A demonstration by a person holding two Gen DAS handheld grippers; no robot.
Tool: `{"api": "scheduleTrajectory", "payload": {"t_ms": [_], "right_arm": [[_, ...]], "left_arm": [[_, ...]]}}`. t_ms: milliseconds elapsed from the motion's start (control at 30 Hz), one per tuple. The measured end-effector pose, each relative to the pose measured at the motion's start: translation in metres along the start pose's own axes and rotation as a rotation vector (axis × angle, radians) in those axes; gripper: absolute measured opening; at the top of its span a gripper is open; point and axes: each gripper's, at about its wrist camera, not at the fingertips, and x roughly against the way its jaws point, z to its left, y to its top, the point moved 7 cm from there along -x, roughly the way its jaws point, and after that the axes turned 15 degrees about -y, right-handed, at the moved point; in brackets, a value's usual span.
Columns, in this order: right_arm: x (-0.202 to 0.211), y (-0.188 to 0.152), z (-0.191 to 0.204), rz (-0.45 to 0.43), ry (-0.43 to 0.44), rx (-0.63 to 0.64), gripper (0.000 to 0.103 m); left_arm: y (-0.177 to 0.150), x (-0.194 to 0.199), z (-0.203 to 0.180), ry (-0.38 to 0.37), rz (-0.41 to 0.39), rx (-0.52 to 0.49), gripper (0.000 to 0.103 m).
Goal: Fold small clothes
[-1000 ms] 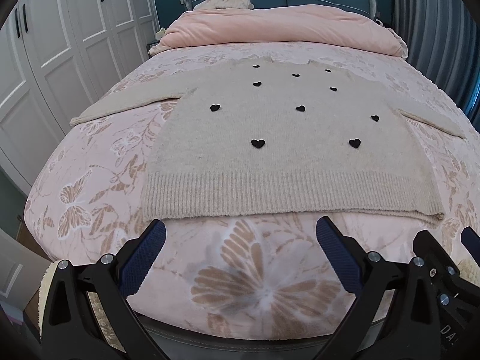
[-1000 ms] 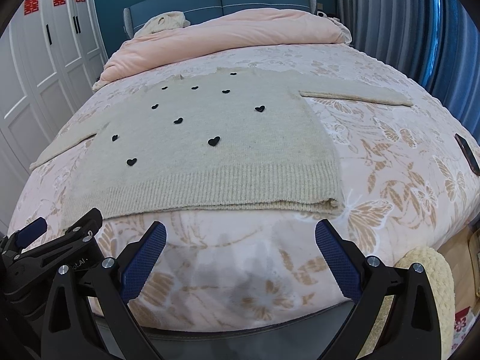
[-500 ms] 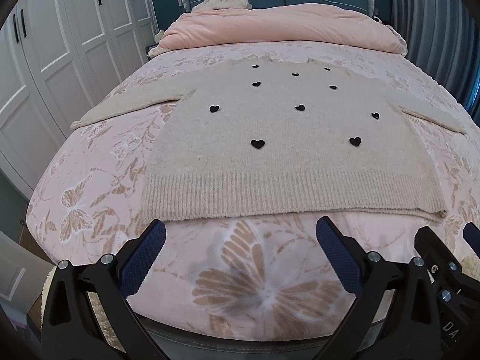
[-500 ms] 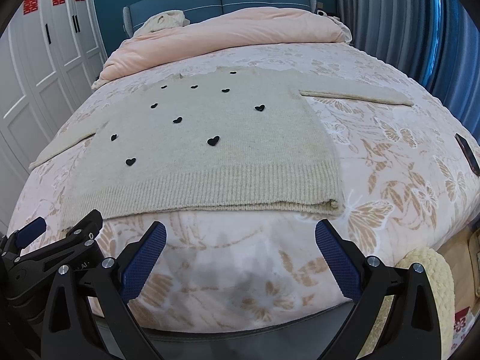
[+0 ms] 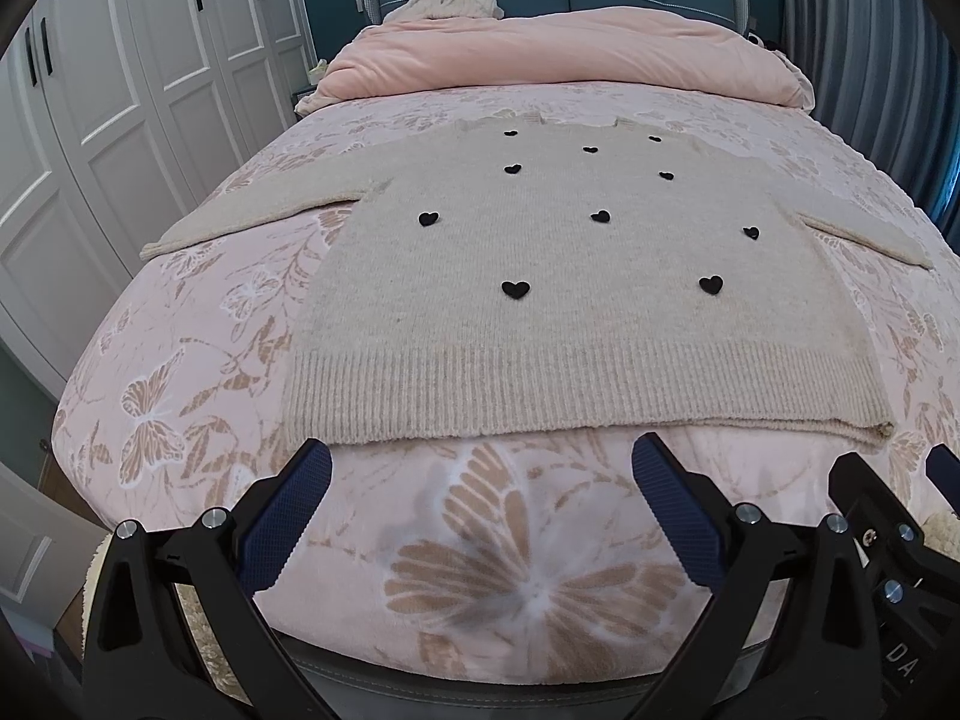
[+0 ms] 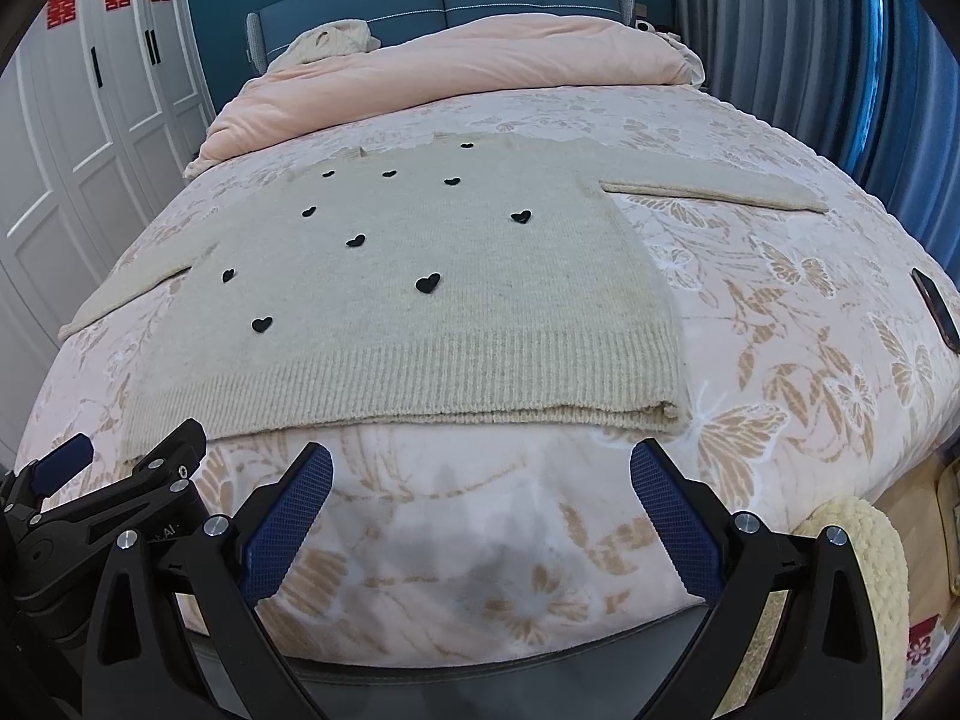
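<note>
Left wrist view puts your left tongs [image 5: 480, 510] nearest of all, blue pads spread wide and holding nothing, poised over the bare floral bedspread [image 5: 528, 570] at the foot of the bed. Your right tongs [image 6: 480, 510] sit level with them on the right, just as wide and just as empty; each pair shows at the edge of the other's view, so the two are close side by side. Just ahead of both sets of fingertips lies the ribbed hem of the beige sweater [image 5: 576, 276], and neither pair touches it. Beyond the hem the body runs flat and face up, dotted with small black hearts, with one sleeve stretched out to the left of your left tongs and the other out past the right of your right tongs. Further on, past the neckline, a pink duvet [image 5: 564, 60] is bunched against the blue headboard. No fold looks started, so you appear to be at the approach before the first grasp. Next you will likely need to pick an edge, a sleeve or a hem corner, lower the tongs onto it and close only on the knit, not on the bedspread beneath. A dark phone-like object [image 6: 936, 315] lies well off to the right, clear of the work.
</note>
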Motion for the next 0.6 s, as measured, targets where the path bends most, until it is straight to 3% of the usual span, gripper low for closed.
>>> {"api": "scheduleTrajectory", "payload": {"t_ms": [600], "right_arm": [[-0.0069, -0.0011, 0.0030, 0.022, 0.011, -0.005, 0.098]], "left_arm": [[-0.0002, -0.0067, 0.0007, 0.004, 0.011, -0.001, 0.098]]}}
